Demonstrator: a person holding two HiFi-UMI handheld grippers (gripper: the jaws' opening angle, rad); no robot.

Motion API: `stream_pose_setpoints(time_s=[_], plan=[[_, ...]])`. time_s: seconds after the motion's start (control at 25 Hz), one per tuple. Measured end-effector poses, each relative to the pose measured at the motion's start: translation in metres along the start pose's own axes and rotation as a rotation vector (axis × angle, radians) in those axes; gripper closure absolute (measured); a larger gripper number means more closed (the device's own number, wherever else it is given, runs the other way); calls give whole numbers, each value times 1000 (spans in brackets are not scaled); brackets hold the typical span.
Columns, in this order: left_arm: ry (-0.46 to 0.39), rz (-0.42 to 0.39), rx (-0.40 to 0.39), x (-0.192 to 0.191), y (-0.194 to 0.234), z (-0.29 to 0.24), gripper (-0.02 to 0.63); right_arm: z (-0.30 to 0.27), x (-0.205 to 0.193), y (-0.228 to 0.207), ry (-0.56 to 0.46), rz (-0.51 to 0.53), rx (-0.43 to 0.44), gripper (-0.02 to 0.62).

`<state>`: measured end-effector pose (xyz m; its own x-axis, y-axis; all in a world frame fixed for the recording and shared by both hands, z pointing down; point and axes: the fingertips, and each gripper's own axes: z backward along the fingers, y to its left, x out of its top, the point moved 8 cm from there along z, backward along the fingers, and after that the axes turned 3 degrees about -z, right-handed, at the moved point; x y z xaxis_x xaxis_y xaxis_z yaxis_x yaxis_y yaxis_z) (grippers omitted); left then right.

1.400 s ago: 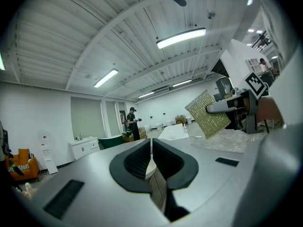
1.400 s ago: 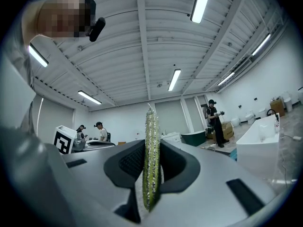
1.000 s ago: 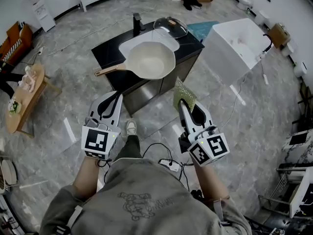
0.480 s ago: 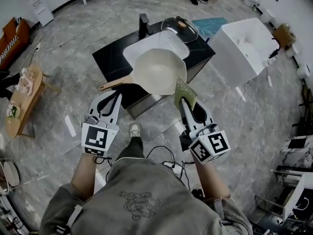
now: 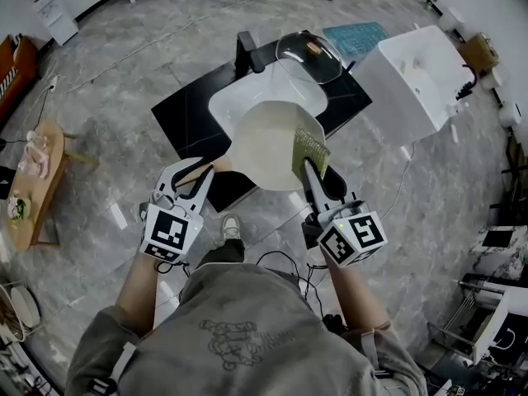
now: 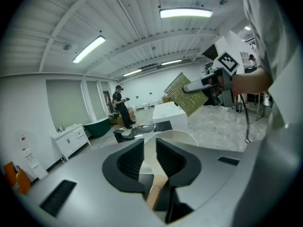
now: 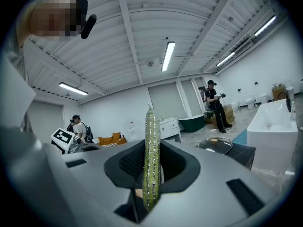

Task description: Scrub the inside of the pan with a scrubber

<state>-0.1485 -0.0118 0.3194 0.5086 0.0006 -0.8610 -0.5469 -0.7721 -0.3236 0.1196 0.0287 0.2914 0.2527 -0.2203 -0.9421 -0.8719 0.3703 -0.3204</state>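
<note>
Both your forearms reach fwd from your chest, roughly parallel. Each hand holds a gripper w/ its marker cube nearest you.

Your L gripper (image 5: pixel 196 178) slants toward the upper right of the head view. It sits over the pan's wooden handle (image 6: pixel 156 190), w/ its tips at the near edge of the bench (image 5: pixel 183 110). Its jaws have just been opening and now stand a narrow slit apart. The handle shows low in that gap, but the pads aren't pressing on it.

Your R gripper (image 5: pixel 308 165) points nearly straight ahead, tips by the near rim of the pan (image 5: pixel 266 139). Its jaws are clamped on the scrubber (image 5: pixel 310 149), a flat green-gold pad that looks edge-on in the R gripper view. Most of the pad sticks out past the tips, over the pan's near-right rim. Can't tell if it touches the pan.

The pan, cream inside, sits over the white sink (image 5: pixel 235 97) in the black bench, handle toward your L hand. A glass lid (image 5: pixel 309 52) lies on the bench behind the pan, near a black tap (image 5: pixel 245 46).
</note>
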Motion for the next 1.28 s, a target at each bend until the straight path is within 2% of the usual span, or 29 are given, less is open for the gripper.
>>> stream_pose_setpoints(time_s=[0.08,0.2,0.28,0.36,0.48,0.64,0.92,1.08,1.28], plan=[[14,-21,-73,-4,9,-11,469,-18,-1,-6,13,-6,-18,517],[27,-39,-169,-9,19,-27,435,-43,-2,-14,30,-43,-34,517],[71,-93,-209,-16,22,-38,407,-58,-3,-19,43,-49,-45,516],[124,-151,-247,-26,22,-48,384,-69,-6,-24,58,-33,-58,516],[181,-172,-297,-40,20,-62,370,-83,-12,-34,90,6,-77,517],[252,-167,-329,-59,17,-78,364,-100,-22,-55,134,26,-97,516],[436,-187,-415,-91,0,-106,348,-132,-46,-100,231,105,-98,515],[528,-198,-414,-108,-5,-121,347,-148,-64,-123,276,150,-98,515],[589,-200,-407,-127,-14,-134,347,-164,-87,-155,307,186,-158,515]])
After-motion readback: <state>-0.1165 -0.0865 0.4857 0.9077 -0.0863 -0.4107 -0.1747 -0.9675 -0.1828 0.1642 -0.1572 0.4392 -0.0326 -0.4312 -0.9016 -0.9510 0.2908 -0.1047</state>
